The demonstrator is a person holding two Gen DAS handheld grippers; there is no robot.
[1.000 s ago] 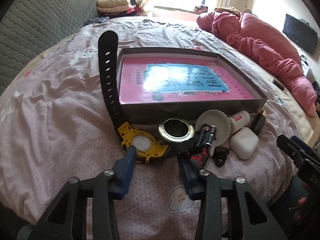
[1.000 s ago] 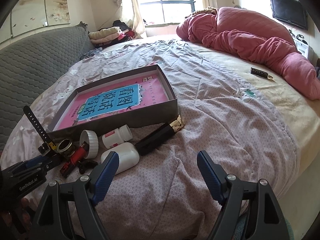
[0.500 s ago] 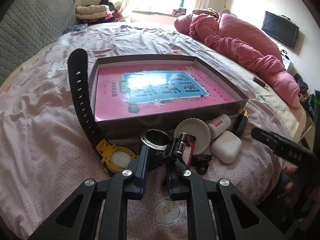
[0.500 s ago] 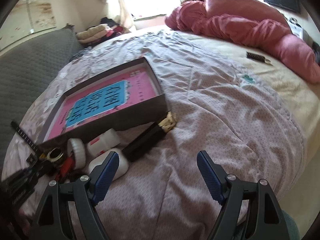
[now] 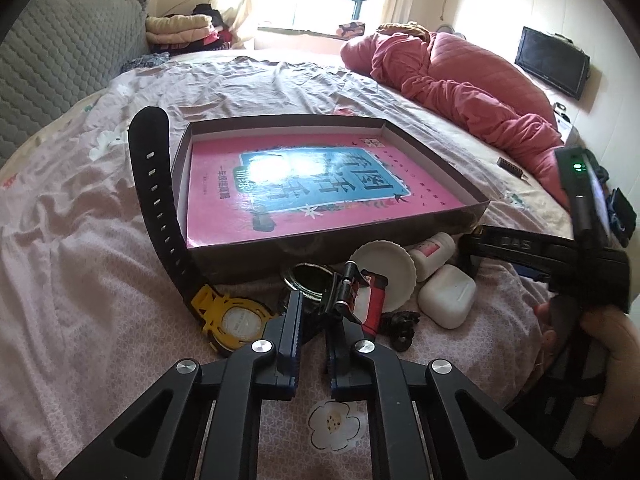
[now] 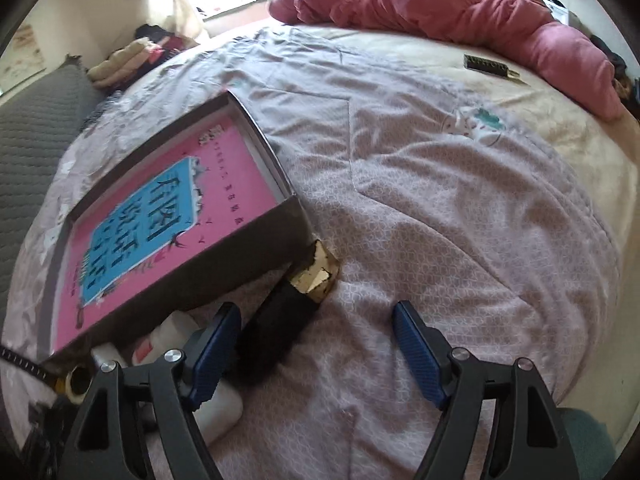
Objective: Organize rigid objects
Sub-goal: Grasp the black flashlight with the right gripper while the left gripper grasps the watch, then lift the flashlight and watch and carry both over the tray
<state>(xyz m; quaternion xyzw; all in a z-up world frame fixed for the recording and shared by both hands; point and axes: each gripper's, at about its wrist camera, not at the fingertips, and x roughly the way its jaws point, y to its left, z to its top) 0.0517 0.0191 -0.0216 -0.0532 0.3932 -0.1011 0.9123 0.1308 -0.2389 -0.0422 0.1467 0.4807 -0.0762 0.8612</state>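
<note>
Bedroom with a wide bed [image 5: 100,208] under a pale pink patterned sheet, a rumpled red quilt [image 5: 460,76] at the far side.

Left wrist view: a shallow dark cardboard box [image 5: 240,256] lying on the sheet, floored by a pink and blue printed cover. Along its near wall, a heap of small things: a yellow-faced watch with a long black perforated strap [image 5: 234,320], a metal ring [image 5: 306,278], a white ribbed round lid [image 5: 386,268], a small white bottle with a pink label [image 5: 434,248], a white rounded plastic case [image 5: 448,294] and a red and black clip-like gadget [image 5: 362,292]. Left tool [image 5: 312,320] freshly narrowed, jaws nearly together on the dark near end of that heap; hard to tell, from the clutter, exactly which piece is pinched. At right, a hand [image 5: 600,336] carrying the other black handle.

Right wrist view: right tool [image 6: 316,344] spread wide, gripping nothing, low over a black stick with a crinkled gold foil end [image 6: 288,312] lying beside the box corner, its left blue pad [image 6: 214,344] just beside the stick.
</note>
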